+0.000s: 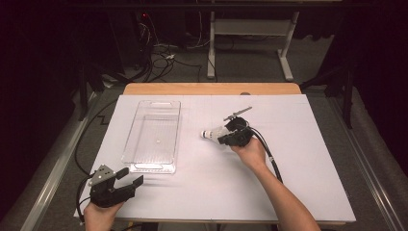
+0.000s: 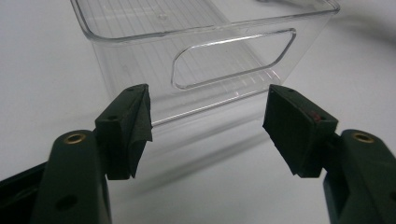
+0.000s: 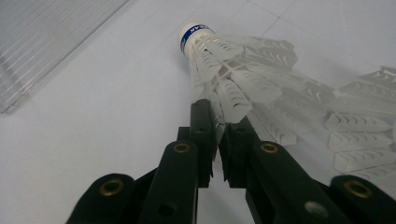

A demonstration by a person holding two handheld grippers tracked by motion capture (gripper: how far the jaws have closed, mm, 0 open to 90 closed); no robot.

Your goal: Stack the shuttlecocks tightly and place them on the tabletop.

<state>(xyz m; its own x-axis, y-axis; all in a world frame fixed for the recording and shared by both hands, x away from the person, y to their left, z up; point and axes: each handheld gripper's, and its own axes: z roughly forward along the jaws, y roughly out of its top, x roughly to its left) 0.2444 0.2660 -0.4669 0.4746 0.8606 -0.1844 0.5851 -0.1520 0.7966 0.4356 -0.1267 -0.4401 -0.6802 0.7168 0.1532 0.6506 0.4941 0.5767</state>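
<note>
Right gripper view: shuttlecock (image 3: 224,70), white feather skirt, cork tip with a blue band, tip pointing away from the camera. The right tongs (image 3: 218,126) are pinched almost shut on the skirt's feathers, one feather edge caught in the thin gap between the jaws. Can't tell whether the cork tip touches the surface or sits just above it.

High view: shuttlecock (image 1: 215,133) sits mid-bench on the white sheet (image 1: 298,159), cork tip aimed left toward the clear plastic bin (image 1: 153,135), near it but apart. Right tongs (image 1: 227,134) grip it from the right, hand behind, cable trailing back along the forearm.

The bin is rectangular, ribbed floor, cut-out handle in the near end wall, nothing inside it.

Left tongs (image 1: 132,177) are at the near-left corner of the bench, just short of the bin's near end. Left gripper view: jaws wide apart, nothing between them, pointing at the bin's handle slot (image 2: 233,58).
</note>
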